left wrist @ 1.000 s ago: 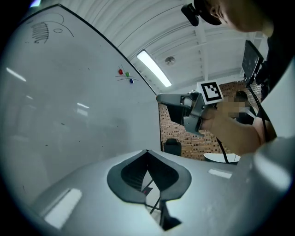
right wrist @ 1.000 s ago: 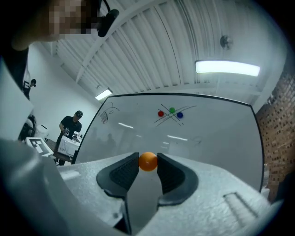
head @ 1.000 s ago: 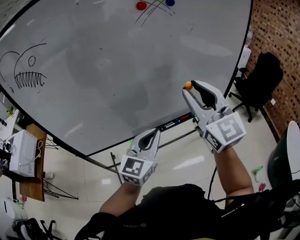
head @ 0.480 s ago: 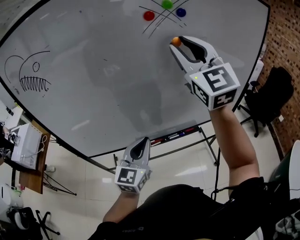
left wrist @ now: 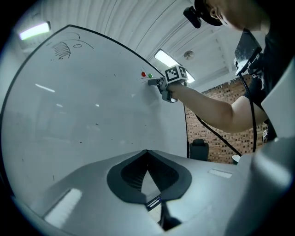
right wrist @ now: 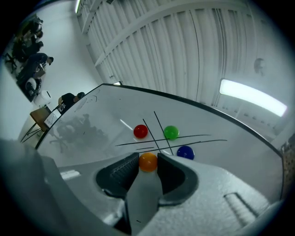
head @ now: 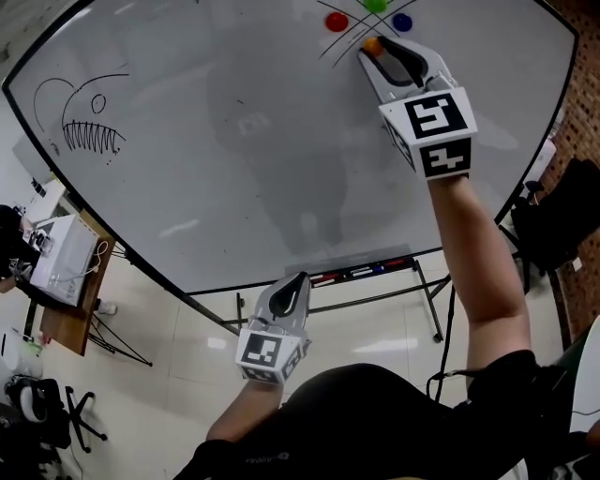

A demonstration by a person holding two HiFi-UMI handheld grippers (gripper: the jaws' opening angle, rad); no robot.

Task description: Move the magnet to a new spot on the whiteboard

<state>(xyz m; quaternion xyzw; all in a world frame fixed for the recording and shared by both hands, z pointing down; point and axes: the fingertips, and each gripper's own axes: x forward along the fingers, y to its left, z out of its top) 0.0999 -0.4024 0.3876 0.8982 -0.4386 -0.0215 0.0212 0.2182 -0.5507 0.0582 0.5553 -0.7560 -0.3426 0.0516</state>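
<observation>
Grippers at work on a whiteboard: the right gripper is clenched on a small orange magnet, pinched between its two tips. A second ago the raised arm held that magnet low, near the board's right edge. It has since climbed to the crossed lines drawn at the top of the board. The magnet now sits just below where the lines cross, with a red magnet up to its left, a green magnet above it and a blue magnet to its right. Whether it touches the board cannot be told. It is round like a bead, so it shows no long axis and points no particular way. The left gripper has barely shifted and hangs low in front of the marker tray. Its jaws are pressed together with nothing between them. A toothy fish sketch marks the board's far left.
</observation>
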